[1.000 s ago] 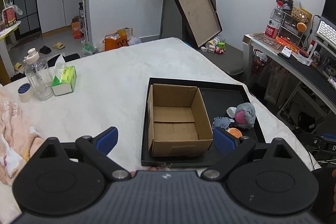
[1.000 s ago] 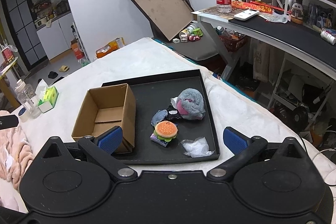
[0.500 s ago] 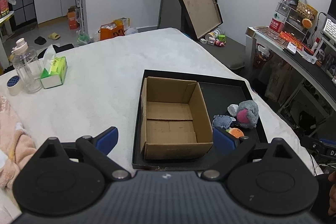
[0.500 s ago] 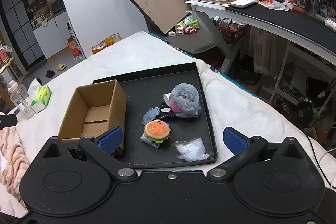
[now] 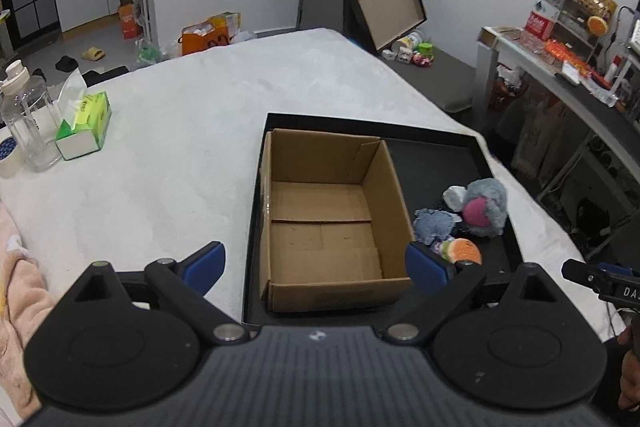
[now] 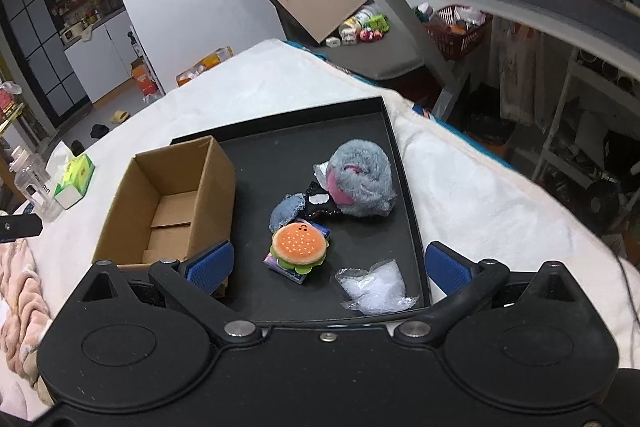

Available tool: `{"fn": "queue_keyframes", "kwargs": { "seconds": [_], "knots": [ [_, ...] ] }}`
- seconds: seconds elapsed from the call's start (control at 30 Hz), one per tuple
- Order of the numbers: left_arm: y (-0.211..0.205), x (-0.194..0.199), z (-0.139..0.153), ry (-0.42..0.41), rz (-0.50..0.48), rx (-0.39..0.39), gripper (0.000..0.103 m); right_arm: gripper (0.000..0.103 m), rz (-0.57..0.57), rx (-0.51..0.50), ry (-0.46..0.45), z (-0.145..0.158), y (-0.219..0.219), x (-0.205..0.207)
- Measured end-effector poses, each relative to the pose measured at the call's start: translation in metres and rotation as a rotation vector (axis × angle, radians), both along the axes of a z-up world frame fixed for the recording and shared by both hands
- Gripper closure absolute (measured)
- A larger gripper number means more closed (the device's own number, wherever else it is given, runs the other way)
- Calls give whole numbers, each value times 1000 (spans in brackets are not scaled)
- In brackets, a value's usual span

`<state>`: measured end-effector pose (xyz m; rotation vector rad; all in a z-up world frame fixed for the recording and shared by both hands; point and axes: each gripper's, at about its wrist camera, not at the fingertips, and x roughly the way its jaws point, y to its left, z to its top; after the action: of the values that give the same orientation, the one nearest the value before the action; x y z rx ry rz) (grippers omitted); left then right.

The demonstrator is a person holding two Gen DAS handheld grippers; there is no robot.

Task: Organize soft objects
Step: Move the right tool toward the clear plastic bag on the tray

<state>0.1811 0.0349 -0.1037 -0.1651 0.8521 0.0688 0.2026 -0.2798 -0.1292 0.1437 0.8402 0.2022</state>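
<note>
left wrist view is showing the left gripper sitting with jaws spread wide, holding nothing, hovering over the near end of the cardboard box. box is sitting open-topped in the left part of the black tray, nothing lying inside it. tray is resting on a white fleece-covered surface; cannot tell whether that is a bed or a bench. right wrist view is showing the right gripper also hanging with jaws apart and gripping nothing, above the near edge of the tray. soft things are all lying on the tray floor right of the box: grey plush with a pink patch sitting furthest back, a denim-blue piece touching its left side, a small black item lying between them, too small to identify. burger plush is resting nearest the box on top of a purple packet. clear plastic bag is lying in the near right corner of the tray, apart from the burger. off to the left on the fleece: green tissue pack standing just beside a clear bottle, pink blanket bunching at the near left edge.
</note>
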Motion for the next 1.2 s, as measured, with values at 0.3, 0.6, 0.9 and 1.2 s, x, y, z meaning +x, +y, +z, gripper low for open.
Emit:
{"fn": "queue_keyframes", "kwargs": {
  "seconds": [0.3,0.6,0.9,1.2],
  "knots": [
    [5,29,-21,57,1,31,7,0,-1,26,61,-26,6,26],
    [15,50,-40,90,6,32,9,0,-13,25,110,-51,12,45],
    [22,56,-70,96,14,23,15,9,-57,-27,147,-85,8,54],
    [33,62,-97,132,43,9,29,14,-93,-35,212,-109,5,60]
  ]
}}
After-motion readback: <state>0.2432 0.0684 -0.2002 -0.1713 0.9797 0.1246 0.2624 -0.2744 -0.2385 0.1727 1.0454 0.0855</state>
